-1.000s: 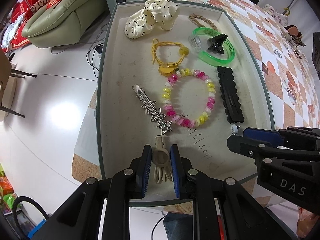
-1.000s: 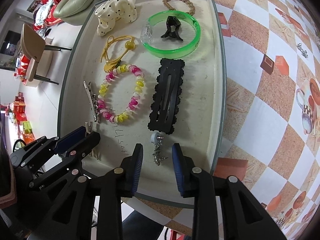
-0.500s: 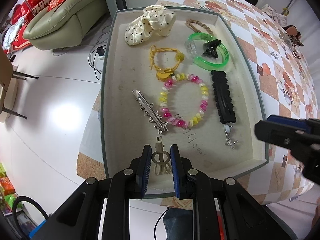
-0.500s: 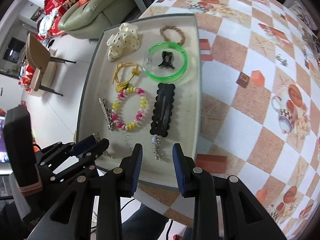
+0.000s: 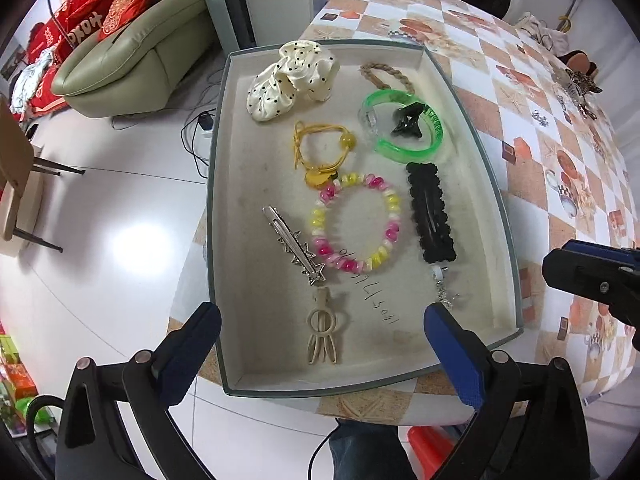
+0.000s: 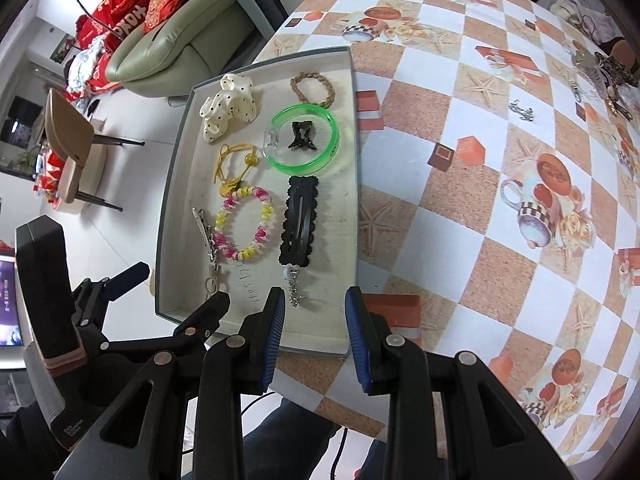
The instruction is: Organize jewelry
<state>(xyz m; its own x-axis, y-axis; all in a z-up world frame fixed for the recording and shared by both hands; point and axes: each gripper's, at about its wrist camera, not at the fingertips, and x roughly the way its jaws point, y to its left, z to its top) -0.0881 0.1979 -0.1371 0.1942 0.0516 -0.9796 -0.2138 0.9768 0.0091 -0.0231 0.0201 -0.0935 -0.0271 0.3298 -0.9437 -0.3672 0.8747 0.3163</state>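
Readable text first: handwritten digits point(image 5: 372, 300) in pen on the tray floor, too scrawled for me to read for sure. Red cushions point(image 5: 100, 12) on the sofa point(image 5: 132, 60) carry "HAPPY WEDDING" plus white characters I can't make out. The green bangle point(image 5: 404, 128) has dark lettering on its rim, too small to read. Small print on the left tool's body in the right wrist view, illegible.

My left gripper point(image 5: 320, 344) has its jaws opening, spread wide, nothing pinched; the beige hair clip point(image 5: 323, 330) lies flat on the tray point(image 5: 218, 240) between the fingers but untouched. My right gripper point(image 6: 316, 320) is partly apart, nothing between the pads, hanging over the tray's near edge just past the small silver charm point(image 6: 292, 288).

In the tray: polka-dot cream scrunchie point(image 5: 292, 80) far left, braided brown loop point(image 5: 384, 74) far right, small black claw clip point(image 5: 408, 120) inside the green bangle, yellow hair tie point(image 5: 320, 148) touching the pink-yellow bead bracelet point(image 5: 356, 224), silver star clip point(image 5: 296, 248) left of it, black scalloped snap clip point(image 5: 430, 216) right of it with the charm at its near end.

Tray sits at the corner of a table with a checkered printed cloth point(image 6: 480, 160). More jewelry pieces point(image 6: 600, 68) are piled at the far right, one loose piece point(image 6: 520, 110) apart from them. A chair point(image 6: 68, 148) and cables point(image 5: 196, 128) are on the floor. Nothing blocks the tray except the left fingers over its near corners.
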